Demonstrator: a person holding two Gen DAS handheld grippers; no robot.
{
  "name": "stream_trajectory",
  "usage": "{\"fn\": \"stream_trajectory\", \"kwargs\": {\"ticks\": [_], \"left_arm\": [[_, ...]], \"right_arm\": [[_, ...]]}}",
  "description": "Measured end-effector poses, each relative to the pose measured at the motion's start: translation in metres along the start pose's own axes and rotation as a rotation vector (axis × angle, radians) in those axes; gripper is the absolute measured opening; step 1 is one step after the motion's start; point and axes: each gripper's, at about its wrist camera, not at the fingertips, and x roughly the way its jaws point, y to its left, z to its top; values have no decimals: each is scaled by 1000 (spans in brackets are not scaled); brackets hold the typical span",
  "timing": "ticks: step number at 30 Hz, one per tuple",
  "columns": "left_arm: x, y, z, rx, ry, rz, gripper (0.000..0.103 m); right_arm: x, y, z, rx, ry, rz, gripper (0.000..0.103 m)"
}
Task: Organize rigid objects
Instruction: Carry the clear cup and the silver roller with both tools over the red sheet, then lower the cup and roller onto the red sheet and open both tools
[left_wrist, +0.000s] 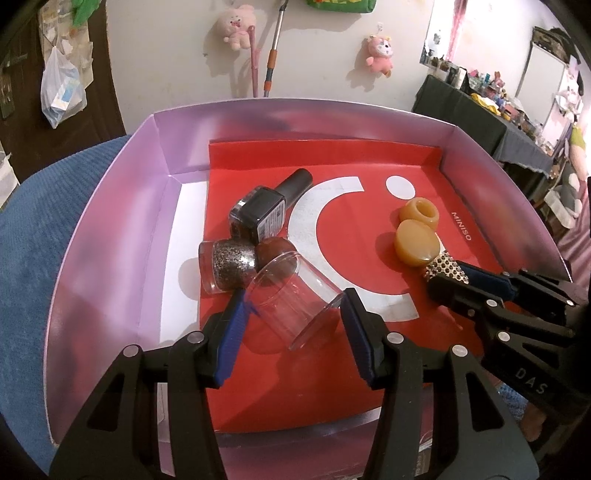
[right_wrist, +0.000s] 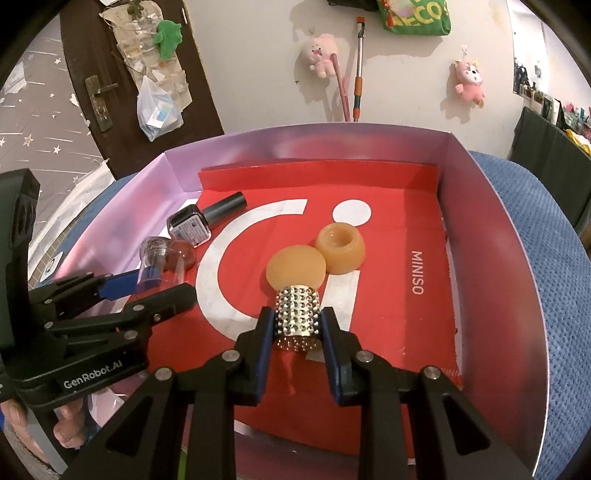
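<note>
You've got a clear, glossy plastic cup (left_wrist: 295, 299) lying on the smooth red paper liner (left_wrist: 424, 199), with a studded, shiny metal-look cylinder (right_wrist: 298, 314) by the matt amber disc (right_wrist: 295, 267). Beneath the satiny cardboard box (left_wrist: 110, 236) lies ribbed blue cloth (left_wrist: 48, 221).

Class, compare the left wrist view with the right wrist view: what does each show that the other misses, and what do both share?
Only the left wrist view shows the glitter in the small jar and the full clear plastic cup lying between the left gripper fingers.

Only the right wrist view shows a door handle and the studded cylinder wholly, clamped by the right gripper.

Both show the box, the nail polish bottle and two amber pieces.
</note>
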Motion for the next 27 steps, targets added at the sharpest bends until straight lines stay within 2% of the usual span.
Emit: {"fn": "stream_trajectory", "kwargs": {"ticks": [4, 8, 10, 17, 19, 21, 24, 27], "left_arm": [[-1, 0, -1, 5, -2, 7, 50], [-4, 1, -1, 1, -9, 2, 61], [-7, 1, 0, 3, -18, 7, 63], [-14, 3, -2, 1, -22, 21, 63], [-17, 2, -2, 2, -28, 26, 63], [-20, 2, -3, 5, -34, 31, 63], [-25, 2, -4, 10, -47, 33, 74], [-31, 2, -6, 14, -59, 37, 75]], "right_arm": [[-1, 0, 0, 2, -1, 0, 28], [-3, 0, 0, 4, -5, 3, 36], [-4, 0, -1, 3, -10, 2, 38], [-12, 0, -2, 2, -20, 8, 40], [-16, 2, -3, -1, -28, 8, 48], [-21, 4, -4, -5, -37, 11, 50], [-29, 7, -6, -11, -49, 15, 51], [-36, 9, -8, -15, -62, 18, 55]]}}
